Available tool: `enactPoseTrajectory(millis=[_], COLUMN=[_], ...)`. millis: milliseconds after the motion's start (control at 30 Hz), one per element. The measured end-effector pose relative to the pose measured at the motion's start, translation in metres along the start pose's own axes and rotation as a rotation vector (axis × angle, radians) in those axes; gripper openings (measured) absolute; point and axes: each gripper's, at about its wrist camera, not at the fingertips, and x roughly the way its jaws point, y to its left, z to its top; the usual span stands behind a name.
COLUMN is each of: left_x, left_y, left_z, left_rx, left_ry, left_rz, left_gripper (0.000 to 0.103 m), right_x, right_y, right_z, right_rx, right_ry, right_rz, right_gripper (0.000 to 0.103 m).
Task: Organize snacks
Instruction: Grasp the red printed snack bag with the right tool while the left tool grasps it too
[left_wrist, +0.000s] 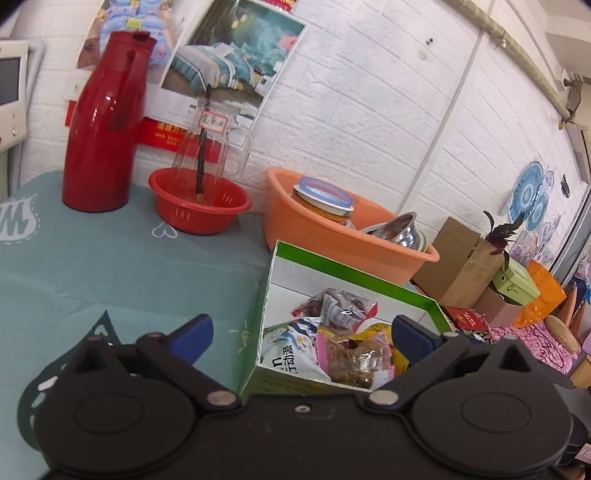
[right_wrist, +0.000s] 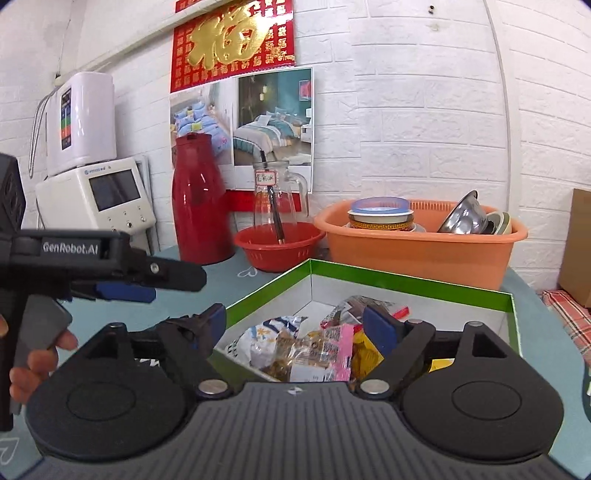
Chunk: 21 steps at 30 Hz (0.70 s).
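Observation:
A green-rimmed cardboard box (left_wrist: 351, 271) with a white inside sits on the teal tablecloth and holds several snack packets. Among them are a white-and-blue packet (left_wrist: 291, 349), a clear pink-edged packet (left_wrist: 356, 360) and a red-and-silver one (left_wrist: 334, 306). My left gripper (left_wrist: 301, 339) is open, its blue pads spread wide on either side of the box's near corner, with nothing held. In the right wrist view the same box (right_wrist: 406, 282) lies just ahead. My right gripper (right_wrist: 297, 326) is open and empty above the pink-edged packet (right_wrist: 327, 349). The left gripper (right_wrist: 171, 287) shows side-on at the left, held by a hand (right_wrist: 35, 360).
Behind the box stand an orange basin (right_wrist: 421, 254) of bowls, a red basket (right_wrist: 279, 247) with a glass pitcher (right_wrist: 275, 201) in it, and a red thermos (right_wrist: 199, 199). White appliances (right_wrist: 94, 195) sit far left. A brown carton (left_wrist: 458, 258) and more boxes lie right.

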Motion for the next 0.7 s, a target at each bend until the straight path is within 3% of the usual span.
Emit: enactPoseTrajectory(millis=[333,467,700], left_x=[-0.037,-0.035,-0.011], left_y=[-0.025,-0.037,-0.054], left_z=[-0.030,-0.047,-0.059], left_rx=[0.093,0.143,0.249], left_ry=[0.098,0.142,0.156], left_rz=[0.022,0.000,0.051], left_gripper=[0.103,0.103,0.103], right_x=[-0.057,-0.071,-0.084], right_y=[0.022,0.030,0.030], right_z=[-0.012,-0.027,-0.046], right_rx=[0.008,-0.007,-0.017], right_ry=[0.050,0.085,0.126], right_rz=[0.055,0.079,0.081], right_gripper=[0.103,0.103,0.103])
